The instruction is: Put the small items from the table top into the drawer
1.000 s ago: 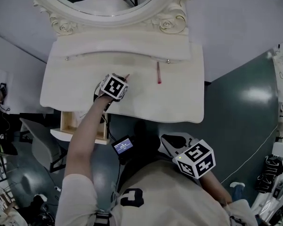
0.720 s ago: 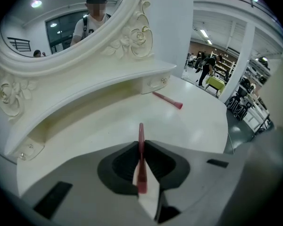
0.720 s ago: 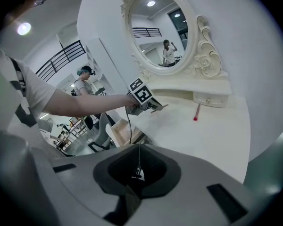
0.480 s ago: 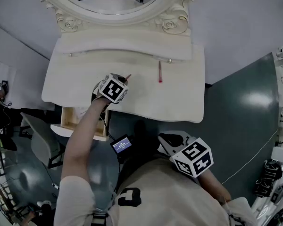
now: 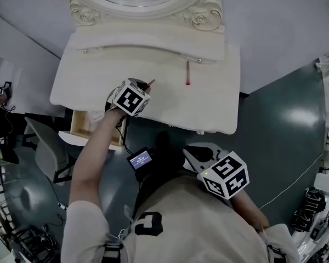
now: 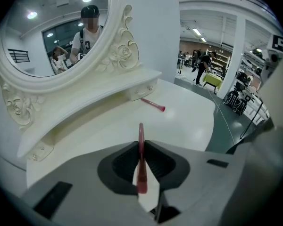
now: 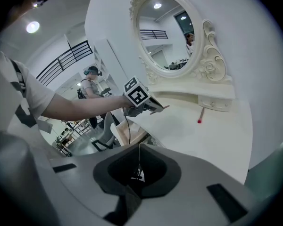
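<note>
The left hand-held gripper (image 6: 141, 147) clamps a pink stick (image 6: 141, 160) above the worktop (image 5: 208, 106). A second stick (image 5: 188, 73) lies by the back shelf. The right hand-held gripper (image 7: 137, 164) is closed. The drawer (image 5: 91, 126) stands open.

A cream vanity surface (image 5: 214, 111) carries a raised shelf with small drawers (image 5: 153, 43) along its back, and a carved oval mirror (image 5: 208, 15) stands on that shelf. A slim pink stick (image 5: 187, 73) lies just before the shelf, right of the middle. Left of it, above the surface, the left hand-held gripper (image 5: 147, 87) holds a second pink stick (image 6: 140, 159). An open wooden drawer (image 5: 75, 126) juts out under the front left edge, with what seems a chair (image 5: 44, 152) to its left. The right hand-held gripper (image 7: 138, 166) is before the front edge.
</note>
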A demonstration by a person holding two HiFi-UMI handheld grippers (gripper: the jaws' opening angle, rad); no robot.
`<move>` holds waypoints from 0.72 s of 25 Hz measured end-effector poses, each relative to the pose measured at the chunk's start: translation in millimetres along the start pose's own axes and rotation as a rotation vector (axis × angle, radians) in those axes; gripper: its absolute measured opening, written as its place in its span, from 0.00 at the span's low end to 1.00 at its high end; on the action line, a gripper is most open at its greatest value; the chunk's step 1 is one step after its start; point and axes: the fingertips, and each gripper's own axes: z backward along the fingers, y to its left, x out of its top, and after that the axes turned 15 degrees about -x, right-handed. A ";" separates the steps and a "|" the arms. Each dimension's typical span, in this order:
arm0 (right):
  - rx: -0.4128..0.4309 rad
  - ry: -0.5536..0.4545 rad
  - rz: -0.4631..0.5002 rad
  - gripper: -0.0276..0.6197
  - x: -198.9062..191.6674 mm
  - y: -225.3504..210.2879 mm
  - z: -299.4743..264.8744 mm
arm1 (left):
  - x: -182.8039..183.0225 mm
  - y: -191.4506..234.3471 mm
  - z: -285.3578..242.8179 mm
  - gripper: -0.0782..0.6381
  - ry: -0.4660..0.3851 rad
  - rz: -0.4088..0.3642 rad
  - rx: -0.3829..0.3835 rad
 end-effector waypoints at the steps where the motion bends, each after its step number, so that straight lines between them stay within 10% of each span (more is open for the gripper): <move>1: 0.004 0.000 0.008 0.09 -0.3 0.7 1.1 | 0.3 -2.3 2.6 0.24 -0.005 0.002 0.003; 18: 0.034 -0.038 0.063 0.09 -20.3 19.7 23.3 | -18.5 -51.2 41.8 0.24 -0.061 0.018 0.054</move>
